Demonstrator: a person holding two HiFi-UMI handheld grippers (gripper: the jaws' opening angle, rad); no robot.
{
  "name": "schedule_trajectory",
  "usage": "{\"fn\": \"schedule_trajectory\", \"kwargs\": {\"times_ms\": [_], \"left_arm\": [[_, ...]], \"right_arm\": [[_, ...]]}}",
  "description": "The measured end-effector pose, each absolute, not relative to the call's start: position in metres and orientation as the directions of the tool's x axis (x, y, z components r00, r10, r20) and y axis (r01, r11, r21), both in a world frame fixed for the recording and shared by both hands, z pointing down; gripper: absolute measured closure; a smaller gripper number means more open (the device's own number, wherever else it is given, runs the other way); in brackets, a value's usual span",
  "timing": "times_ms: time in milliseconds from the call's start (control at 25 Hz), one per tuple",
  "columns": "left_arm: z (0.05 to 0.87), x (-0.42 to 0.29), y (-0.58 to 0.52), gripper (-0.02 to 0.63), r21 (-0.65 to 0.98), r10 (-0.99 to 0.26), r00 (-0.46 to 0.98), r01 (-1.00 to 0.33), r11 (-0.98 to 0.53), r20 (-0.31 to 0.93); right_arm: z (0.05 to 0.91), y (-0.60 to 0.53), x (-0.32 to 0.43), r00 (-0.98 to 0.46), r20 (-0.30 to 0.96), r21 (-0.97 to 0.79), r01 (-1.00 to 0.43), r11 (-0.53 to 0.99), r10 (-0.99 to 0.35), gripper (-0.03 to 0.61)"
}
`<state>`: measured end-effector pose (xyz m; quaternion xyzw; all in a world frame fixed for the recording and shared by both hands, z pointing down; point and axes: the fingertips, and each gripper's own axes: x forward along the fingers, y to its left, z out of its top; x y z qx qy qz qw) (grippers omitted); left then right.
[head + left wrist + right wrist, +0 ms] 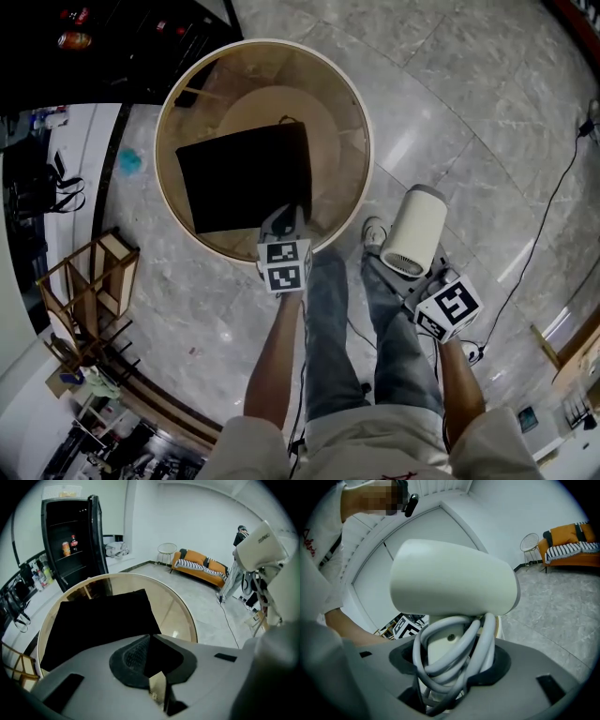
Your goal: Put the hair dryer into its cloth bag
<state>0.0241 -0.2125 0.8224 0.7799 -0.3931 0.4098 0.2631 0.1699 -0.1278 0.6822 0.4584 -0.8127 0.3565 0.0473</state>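
Observation:
A black cloth bag (244, 173) lies flat on a round glass table (356, 112). My left gripper (286, 223) is at the bag's near right corner, shut on it. In the left gripper view the bag (98, 620) runs from the table (187, 616) into the closed jaws of the left gripper (149, 656). My right gripper (424, 281) is off the table to the right. It is shut on the handle of a cream hair dryer (412, 230). The hair dryer (450, 583) stands upright above the right gripper (454, 667), its grey cord wound round the handle.
A black glass-door cabinet (70, 536) stands behind the table, an orange sofa (201, 569) and a small round side table (166, 550) further back. A wooden rack (89, 281) is left of the table. A cable (548, 216) trails over the marble floor at the right.

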Motion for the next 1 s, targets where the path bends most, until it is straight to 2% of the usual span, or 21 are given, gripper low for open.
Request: {"fn": "schedule_trajectory", "kwargs": {"times_ms": [440, 760, 1000], "left_arm": [[0.775, -0.010, -0.226, 0.574, 0.072, -0.592, 0.351, -0.895, -0.441, 0.725], [0.777, -0.019, -0.222, 0.574, 0.109, -0.594, 0.366, -0.900, -0.422, 0.717], [0.777, -0.021, -0.225, 0.574, 0.136, -0.591, 0.388, -0.895, -0.424, 0.708]], "right_arm": [[0.712, -0.152, 0.124, -0.651, 0.534, -0.395, -0.756, 0.522, -0.539, 0.303], [0.759, -0.187, 0.088, -0.658, 0.670, -0.333, -0.679, 0.654, -0.343, 0.305], [0.799, -0.202, 0.081, -0.578, 0.797, -0.293, -0.622, 0.726, -0.174, 0.308]]}}
